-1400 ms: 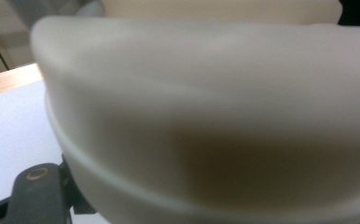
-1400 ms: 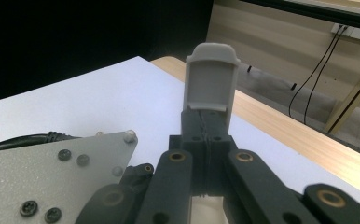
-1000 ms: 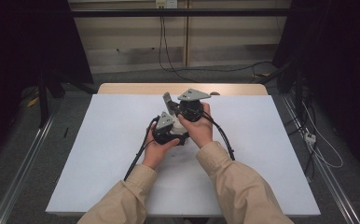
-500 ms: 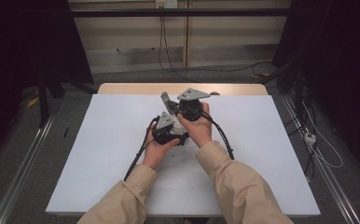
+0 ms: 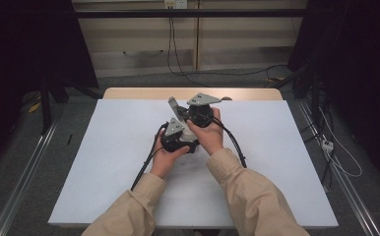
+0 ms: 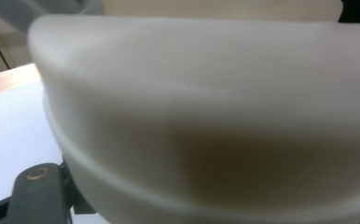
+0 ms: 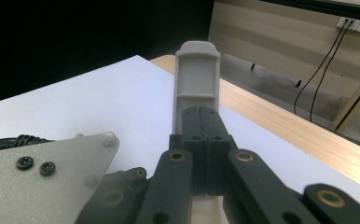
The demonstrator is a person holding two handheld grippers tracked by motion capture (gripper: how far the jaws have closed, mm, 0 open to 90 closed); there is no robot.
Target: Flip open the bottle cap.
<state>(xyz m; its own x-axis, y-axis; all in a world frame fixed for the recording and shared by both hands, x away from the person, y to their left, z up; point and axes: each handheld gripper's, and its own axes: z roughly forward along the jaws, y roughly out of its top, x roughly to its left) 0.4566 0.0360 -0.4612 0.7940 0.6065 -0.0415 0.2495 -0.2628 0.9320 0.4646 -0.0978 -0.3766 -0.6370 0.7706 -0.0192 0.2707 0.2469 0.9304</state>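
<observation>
You held both grippers mid-table; nothing had shifted over the last second, so work sat paused. Right gripper [image 7: 205, 135] jaws were pressed together on the grey plastic piece [image 7: 197, 81]. Left gripper [image 5: 178, 140] was closed too, tight against that piece. White table [image 5: 104, 162] otherwise unobstructed; cables [image 5: 146, 164] trailed behind.

Readable text: none.
Labels, brands, numbers, signs: none legible on the white table [image 5: 104, 162] surface, the grippers' grey plates, or the back wall panels.
</observation>
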